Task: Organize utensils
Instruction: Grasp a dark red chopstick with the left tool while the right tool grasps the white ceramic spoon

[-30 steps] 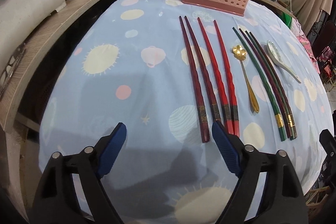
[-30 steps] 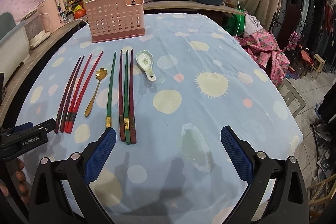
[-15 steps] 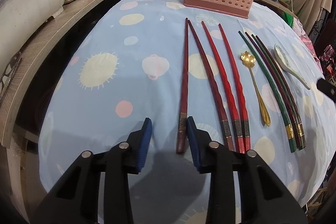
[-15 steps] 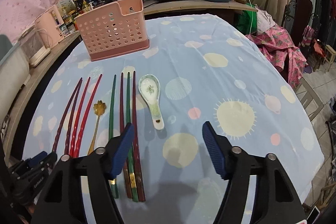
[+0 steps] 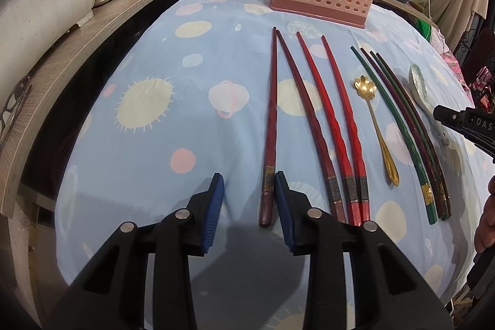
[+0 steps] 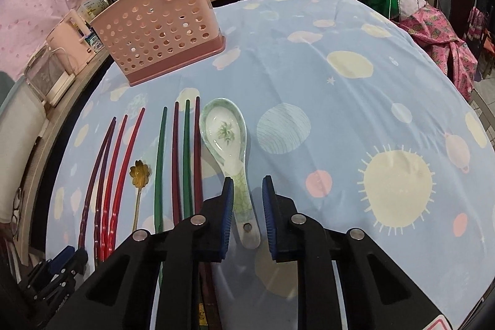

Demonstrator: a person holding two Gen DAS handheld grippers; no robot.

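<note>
Near the front edge of the table, the dark red chopstick (image 5: 269, 138) lies between the pads of the left gripper (image 5: 249, 209), its banded thick end level with the pads; it touches or nearly touches the right-hand pad, while a clear gap stands to the other, so the jaws are partly open and nothing is clamped. It lies splayed from its mate (image 5: 309, 126), the two tips meeting at the far end, which gives the pads room to come down around it alone. Beside them run two bright red chopsticks (image 5: 340, 119), a gold spoon (image 5: 376, 126) with a flower-shaped bowl, and four green and purple chopsticks (image 5: 402, 126), all parallel with handles toward the person, probably laid out so each can be taken by its thick end. At the right end of the row the ceramic spoon (image 6: 230, 150), white with a green sprig in its bowl and a crackled green handle, lies with that handle between the pads of the right gripper (image 6: 247, 206); its jaws are closing around the handle, with narrow gaps showing on both sides, so it is not yet held. The pink perforated holder (image 6: 161, 33) stands upright at the far end of the row, apparently empty and likely the destination. Everything rests on a blue cloth (image 6: 340, 119) printed with pale suns and planets.
</note>
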